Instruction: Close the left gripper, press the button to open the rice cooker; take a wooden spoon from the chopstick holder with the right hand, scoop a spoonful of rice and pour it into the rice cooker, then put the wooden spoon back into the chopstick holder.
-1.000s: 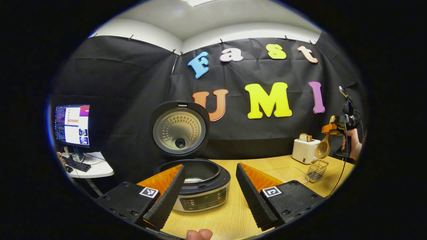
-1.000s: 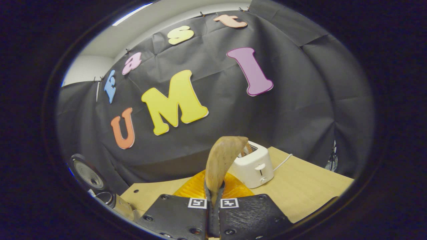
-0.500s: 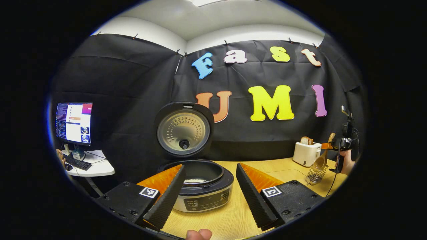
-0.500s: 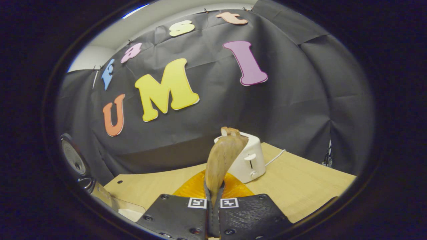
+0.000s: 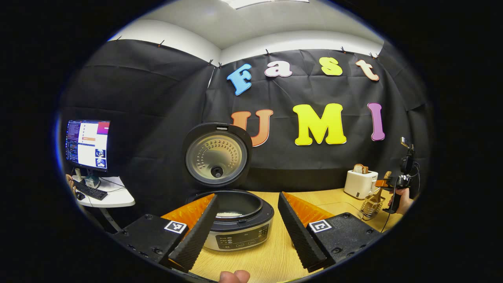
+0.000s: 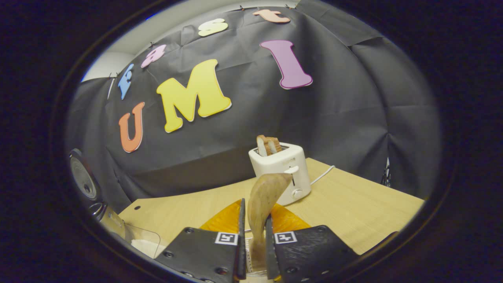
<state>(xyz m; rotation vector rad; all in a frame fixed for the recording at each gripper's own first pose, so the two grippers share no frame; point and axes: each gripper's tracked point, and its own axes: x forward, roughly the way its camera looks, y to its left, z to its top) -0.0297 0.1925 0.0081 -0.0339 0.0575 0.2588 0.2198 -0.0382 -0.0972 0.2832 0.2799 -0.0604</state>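
Left gripper view, from where I stood, had the left gripper (image 5: 248,230) at the bottom of the frame, its jaws spread wide and holding nothing. Just beyond them, low in the centre, sat the rice cooker (image 5: 240,232), its lid (image 5: 216,154) standing up and a little rice (image 5: 229,214) pale in the pot. Far off at the right edge the right gripper (image 5: 394,183) hung over the chopstick holder (image 5: 368,207), with the wooden spoon (image 5: 378,192) reaching down into it.

In the right gripper view the right gripper's (image 6: 254,220) jaws stood narrow around the spoon's (image 6: 267,188) handle, bottom centre; I could not tell whether both were pressing on it.

I judged this the last step, returning the spoon. The next move would call for parting the fingers and lifting straight up, so the handle is not dragged out and the light wire holder is not tipped.

I counted one cooker, one spoon, one holder, one toaster (image 6: 279,165) mid-frame with what looked like two bread slices (image 6: 269,144), and one monitor (image 5: 87,144) at far left
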